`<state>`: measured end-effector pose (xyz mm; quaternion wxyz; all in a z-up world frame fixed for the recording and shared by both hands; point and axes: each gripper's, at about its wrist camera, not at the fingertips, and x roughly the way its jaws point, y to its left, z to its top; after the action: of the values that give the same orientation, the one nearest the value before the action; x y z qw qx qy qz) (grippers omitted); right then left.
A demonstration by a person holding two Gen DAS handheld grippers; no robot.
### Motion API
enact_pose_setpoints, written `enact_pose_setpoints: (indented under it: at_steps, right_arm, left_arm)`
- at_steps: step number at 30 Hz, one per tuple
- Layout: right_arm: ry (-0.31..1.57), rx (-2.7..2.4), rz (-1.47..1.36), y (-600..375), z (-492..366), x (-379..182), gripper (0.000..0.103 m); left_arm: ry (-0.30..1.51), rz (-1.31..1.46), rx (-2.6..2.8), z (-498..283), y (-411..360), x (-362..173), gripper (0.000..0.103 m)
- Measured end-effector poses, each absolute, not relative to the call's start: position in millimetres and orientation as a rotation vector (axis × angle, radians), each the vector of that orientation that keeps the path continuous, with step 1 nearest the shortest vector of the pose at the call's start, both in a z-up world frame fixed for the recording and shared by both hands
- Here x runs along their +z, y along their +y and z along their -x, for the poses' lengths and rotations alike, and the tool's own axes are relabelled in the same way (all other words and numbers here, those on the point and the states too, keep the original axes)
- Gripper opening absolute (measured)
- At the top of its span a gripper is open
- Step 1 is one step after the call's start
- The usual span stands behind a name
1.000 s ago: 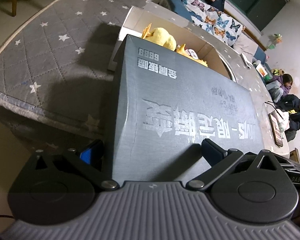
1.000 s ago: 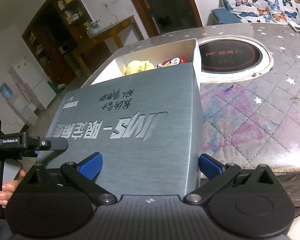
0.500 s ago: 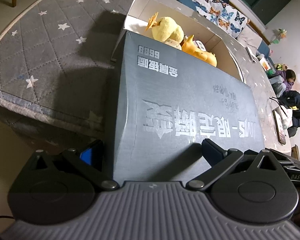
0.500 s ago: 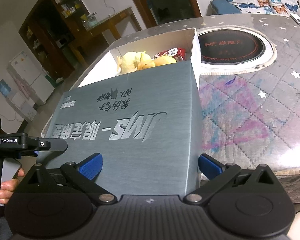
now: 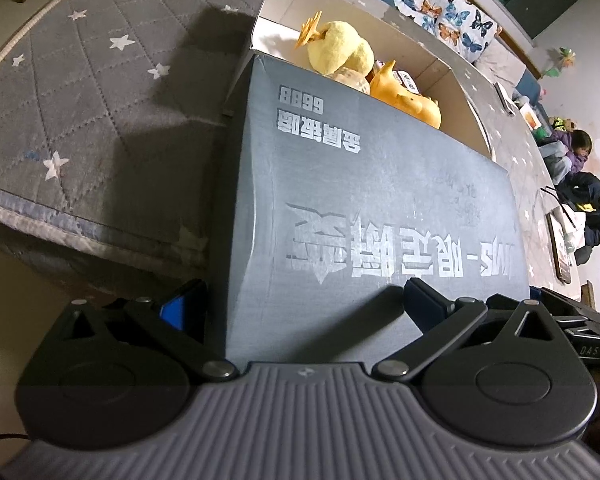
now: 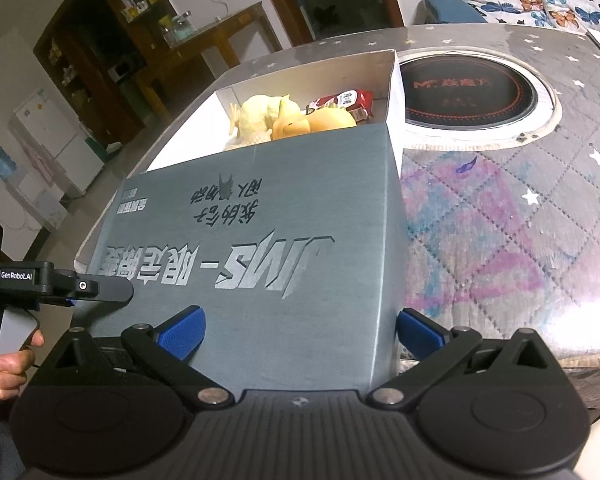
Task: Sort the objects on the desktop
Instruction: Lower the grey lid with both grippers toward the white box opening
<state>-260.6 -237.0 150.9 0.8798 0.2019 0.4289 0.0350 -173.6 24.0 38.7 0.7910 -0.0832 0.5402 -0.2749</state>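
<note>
A grey box lid [image 5: 380,200] with silver lettering fills both views, held tilted over the near end of an open white box [image 5: 456,76]. My left gripper [image 5: 300,308] is shut on the lid's near left corner. My right gripper [image 6: 300,332] is shut across the near right corner of the lid [image 6: 260,220]. Inside the box [image 6: 320,76] lie a pale yellow plush toy [image 6: 260,114], an orange duck toy [image 6: 332,120] and a red packet [image 6: 344,102]. The yellow plush [image 5: 340,52] and orange duck [image 5: 404,100] also show past the lid's far edge.
The box stands on a round table with a grey star-quilted cover [image 5: 100,100]. A round black hob [image 6: 468,92] is set in the table right of the box. A hand [image 6: 8,364] shows at the left edge. Two people [image 5: 592,216] sit far right.
Both grippers have risen with the lid still gripped, so I look down more steeply. More of the open box and its toys shows beyond the lid's far edge.
</note>
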Motion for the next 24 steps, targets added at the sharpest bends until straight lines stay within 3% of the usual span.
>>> enact_pose_setpoints:
  at_steps: [24]
  right_arm:
    - [0.902, 0.078, -0.399, -235.5, 259.6, 151.0, 0.103]
  left_arm:
    - [1.200, 0.164, -0.602, 171.1, 21.5, 37.1, 0.103]
